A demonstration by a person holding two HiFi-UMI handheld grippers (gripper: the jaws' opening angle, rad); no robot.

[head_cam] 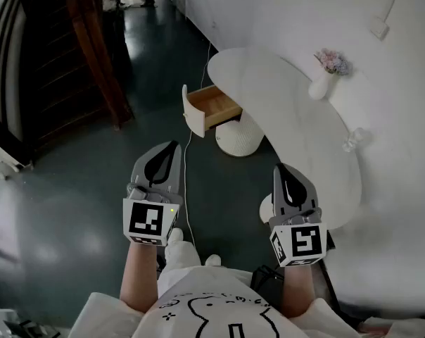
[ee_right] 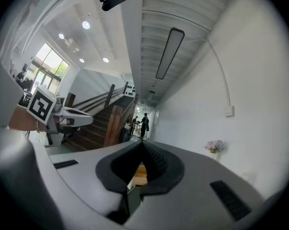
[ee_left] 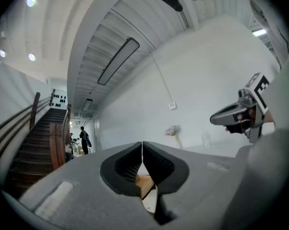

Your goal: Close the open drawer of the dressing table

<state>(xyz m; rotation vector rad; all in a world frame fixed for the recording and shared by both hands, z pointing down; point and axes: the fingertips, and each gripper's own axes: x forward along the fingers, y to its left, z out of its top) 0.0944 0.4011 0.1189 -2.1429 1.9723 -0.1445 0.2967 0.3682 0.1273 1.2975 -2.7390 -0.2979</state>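
Nothing of the task is done yet, as far as the views show: the drawer (head_cam: 214, 107) stands pulled well out from under the far left edge of the dressing table's white worktop (head_cam: 290, 115), its wooden inside open to view and its white front panel facing the dark floor. The left tool (head_cam: 169, 153) and the right tool (head_cam: 284, 178) are both held close to the person, well apart from the drawer and touching nothing. In its own view, the left tool (ee_left: 142, 152) has its jaws together and empty, and so does the right tool (ee_right: 140, 152). A vase of flowers (head_cam: 324, 79) stands near the worktop's far right edge. What seems left is the approach and the push on the front panel.
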